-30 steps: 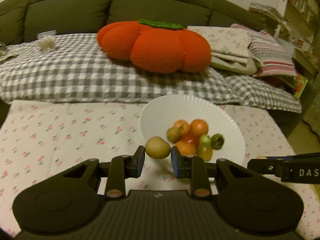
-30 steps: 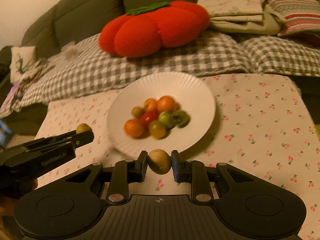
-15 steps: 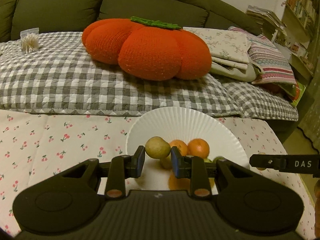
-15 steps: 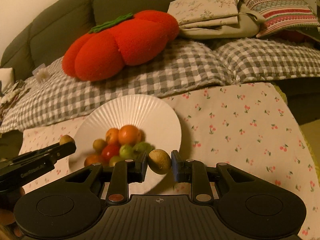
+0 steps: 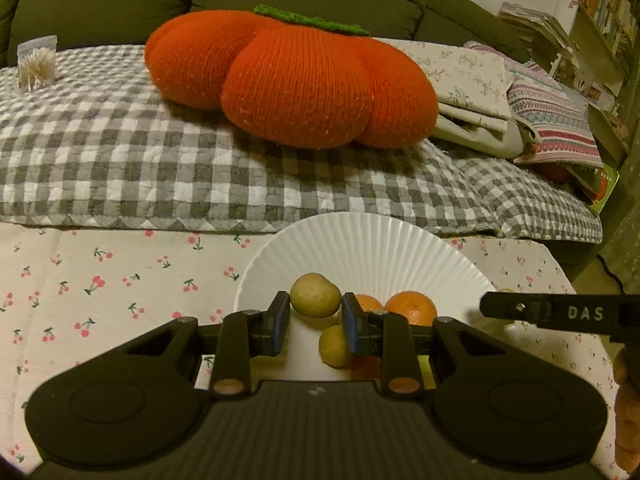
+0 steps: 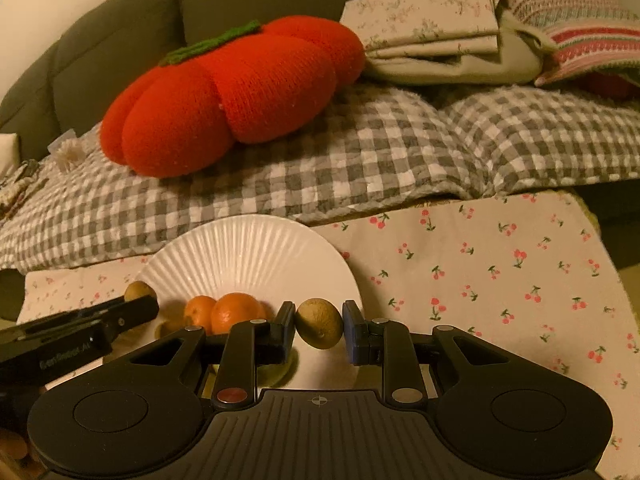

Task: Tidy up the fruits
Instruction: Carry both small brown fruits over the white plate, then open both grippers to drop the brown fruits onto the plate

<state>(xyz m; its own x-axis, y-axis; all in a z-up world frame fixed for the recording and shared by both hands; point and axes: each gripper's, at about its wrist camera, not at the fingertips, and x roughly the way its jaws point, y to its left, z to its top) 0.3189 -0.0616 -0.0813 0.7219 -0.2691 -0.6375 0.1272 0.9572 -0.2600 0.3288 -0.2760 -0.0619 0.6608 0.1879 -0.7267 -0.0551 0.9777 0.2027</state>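
A white ribbed plate stands on the cherry-print cloth and holds oranges and other small fruits. My left gripper is shut on a yellow-green round fruit, held over the plate's near left part. My right gripper is shut on a brownish kiwi-like fruit, held over the plate's near right edge. The right gripper's finger shows at the right of the left wrist view; the left gripper with its fruit shows at the left of the right wrist view.
A table under cherry-print cloth meets a sofa with a grey checked blanket. A big orange pumpkin cushion and folded linens lie on the sofa. A bag of white sticks sits far left.
Both grippers have moved forward and lower toward the plate, each still gripping its fruit. The plate now lies right beneath the fingertips, its fruits partly hidden behind them.
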